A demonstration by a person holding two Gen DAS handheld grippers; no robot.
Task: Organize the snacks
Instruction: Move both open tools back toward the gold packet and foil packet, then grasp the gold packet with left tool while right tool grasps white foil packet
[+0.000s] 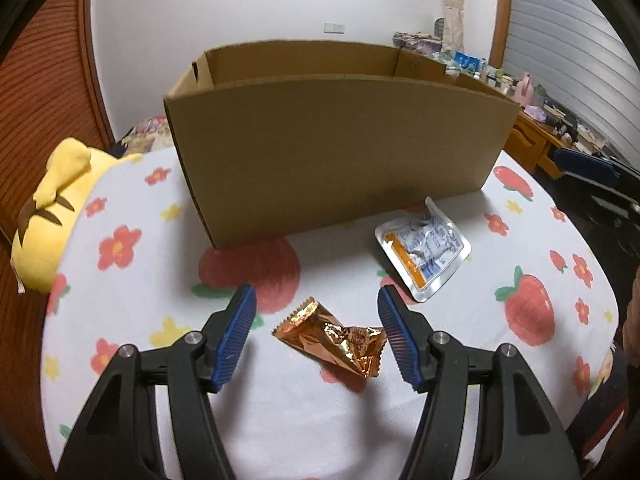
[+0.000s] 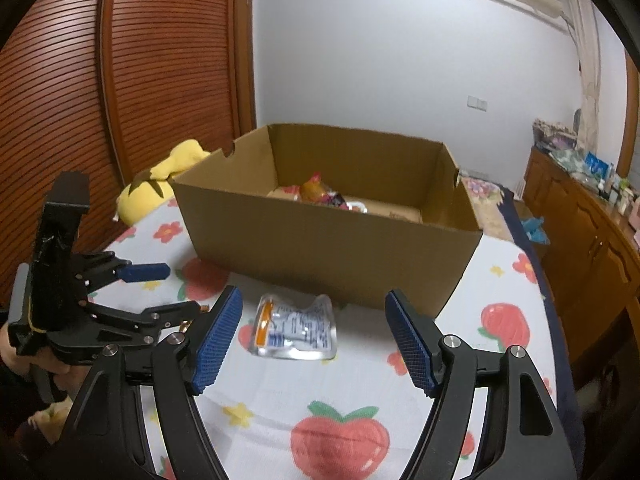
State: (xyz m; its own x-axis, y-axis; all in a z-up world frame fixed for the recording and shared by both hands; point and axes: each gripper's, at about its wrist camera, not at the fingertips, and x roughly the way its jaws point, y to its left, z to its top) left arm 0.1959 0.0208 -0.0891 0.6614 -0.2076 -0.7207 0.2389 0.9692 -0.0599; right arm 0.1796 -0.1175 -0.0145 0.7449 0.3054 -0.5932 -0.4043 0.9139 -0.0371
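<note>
Snacks, two loose on the flowered cloth point(image 1: 280, 412), several already in the cardboard box point(image 2: 328, 252).

Left gripper point(image 1: 318, 336): jaws spread, nothing pinched. Gold foil packet point(image 1: 334, 342) lies flat between the blue pads point(image 1: 234, 336), touching neither so far as can be told.

Right gripper point(image 2: 314, 342): jaws spread, nothing pinched. Silver pouch point(image 2: 294, 330) with orange stripe and blue print lies flat ahead of the jaws, near the box's front wall.

Box: open-topped, upright, behind both packets; inside, an orange item and dark wrappers on the floor, details too small to tell.

Yellow plush toy point(image 1: 52, 216): at the cloth's left edge, clear of the work.

Step in hand, by judgement: reaching for pickup, one packet per gripper.

Next move calls for: lowering the pads to the cloth, closing on thin crinkled foil without sliding it away, then lifting over the box wall.
</note>
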